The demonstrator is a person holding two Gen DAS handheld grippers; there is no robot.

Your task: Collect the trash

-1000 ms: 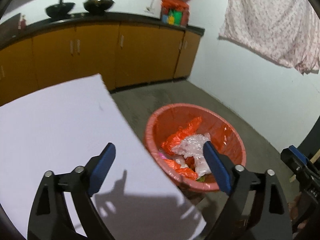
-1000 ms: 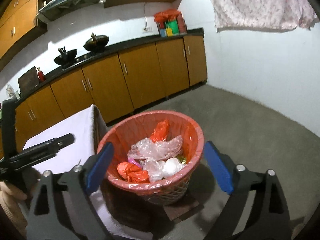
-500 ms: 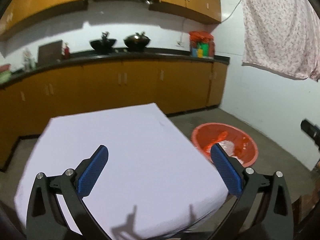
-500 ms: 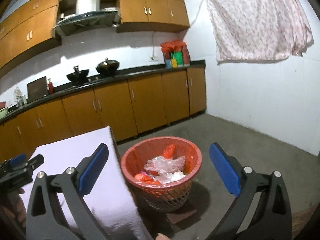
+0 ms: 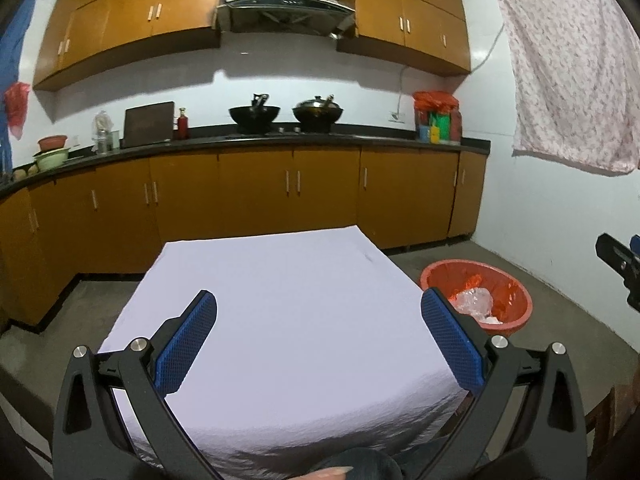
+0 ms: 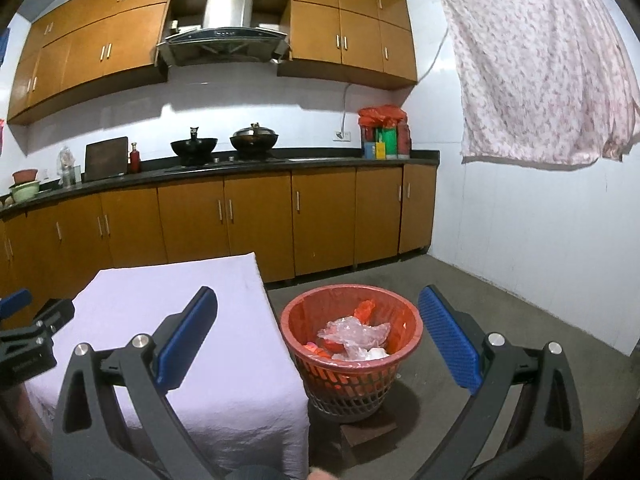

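A red mesh waste basket [image 6: 352,364] lined with a red bag stands on the floor right of the white-covered table [image 6: 192,344]. Inside lie crumpled clear plastic [image 6: 352,332] and orange wrappers. In the left wrist view the basket [image 5: 508,304] sits past the table's right edge. My left gripper [image 5: 318,338] hangs open over the table [image 5: 288,312], nothing between its blue pads. My right gripper [image 6: 318,338] is open too, held above and short of the basket. The left gripper also shows at the left edge of the right wrist view [image 6: 24,332].
Brown cabinets [image 6: 256,216] and a black counter with two woks [image 5: 286,114] run along the far wall. A flowered cloth [image 6: 540,80] hangs on the right wall. Grey concrete floor [image 6: 500,312] lies right of the basket.
Both grippers pulled back and rose away from the basket, tilting up toward the kitchen wall. The left one swung from the basket to over the table. Both jaws widened slightly.
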